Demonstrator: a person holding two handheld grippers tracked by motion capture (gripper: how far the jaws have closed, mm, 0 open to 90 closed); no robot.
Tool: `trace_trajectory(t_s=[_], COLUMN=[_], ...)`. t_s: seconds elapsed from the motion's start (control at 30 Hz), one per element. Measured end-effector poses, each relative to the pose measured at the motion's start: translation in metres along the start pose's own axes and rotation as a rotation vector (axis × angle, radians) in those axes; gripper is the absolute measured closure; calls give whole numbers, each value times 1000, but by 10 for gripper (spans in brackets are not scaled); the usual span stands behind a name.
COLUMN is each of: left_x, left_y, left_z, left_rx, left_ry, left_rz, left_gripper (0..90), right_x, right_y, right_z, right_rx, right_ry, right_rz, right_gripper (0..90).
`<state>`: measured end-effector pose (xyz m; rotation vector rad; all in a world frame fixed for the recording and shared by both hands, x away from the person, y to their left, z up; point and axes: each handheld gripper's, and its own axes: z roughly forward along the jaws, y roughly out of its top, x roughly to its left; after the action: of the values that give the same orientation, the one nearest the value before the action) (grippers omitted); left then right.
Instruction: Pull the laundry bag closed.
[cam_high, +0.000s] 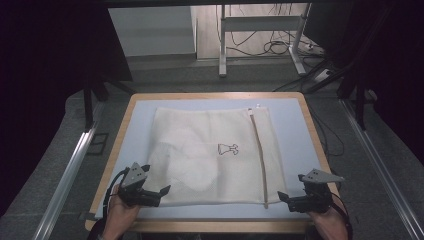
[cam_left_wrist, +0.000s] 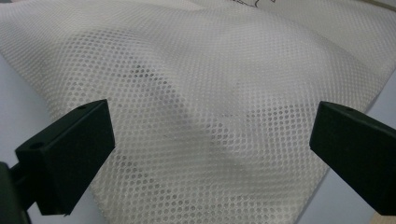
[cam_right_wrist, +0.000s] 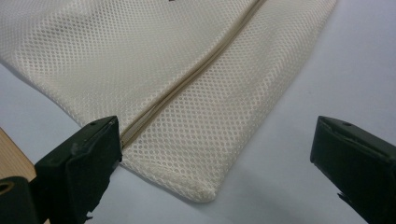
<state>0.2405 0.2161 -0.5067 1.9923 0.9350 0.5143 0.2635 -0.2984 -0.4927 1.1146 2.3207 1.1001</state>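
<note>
Mesh bag (cam_high: 215, 155): we see it lying flat across the middle of the table (cam_high: 300, 115), its near edge close to the table's front edge.
Print: a small black outline figure (cam_high: 227, 148) on the bag; we read no lettering.
Zipper (cam_high: 259, 155): runs front to back along the bag's right side.
Left gripper (cam_high: 162, 192): jaws spread wide at the bag's front-left corner, over the mesh, pinching nothing.
Right gripper (cam_high: 283, 197): jaws spread wide at the front-right corner, by the zipper's end, pinching nothing.
</note>
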Motion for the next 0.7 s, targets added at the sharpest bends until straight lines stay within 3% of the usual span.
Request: trace_trajectory(t_s=[0.5, 0.7], left_x=[0, -1], left_y=[0, 0], left_z=[1, 2], left_rx=[-1, 0], left_ry=[-15, -17], left_rz=[4, 12], left_gripper=[0, 0], right_x=[10, 15], right_y=[8, 9], right_z=[-2, 3], right_rx=[-4, 24], right_ry=[-7, 10], right_rz=[-22, -45], right_gripper=[47, 45])
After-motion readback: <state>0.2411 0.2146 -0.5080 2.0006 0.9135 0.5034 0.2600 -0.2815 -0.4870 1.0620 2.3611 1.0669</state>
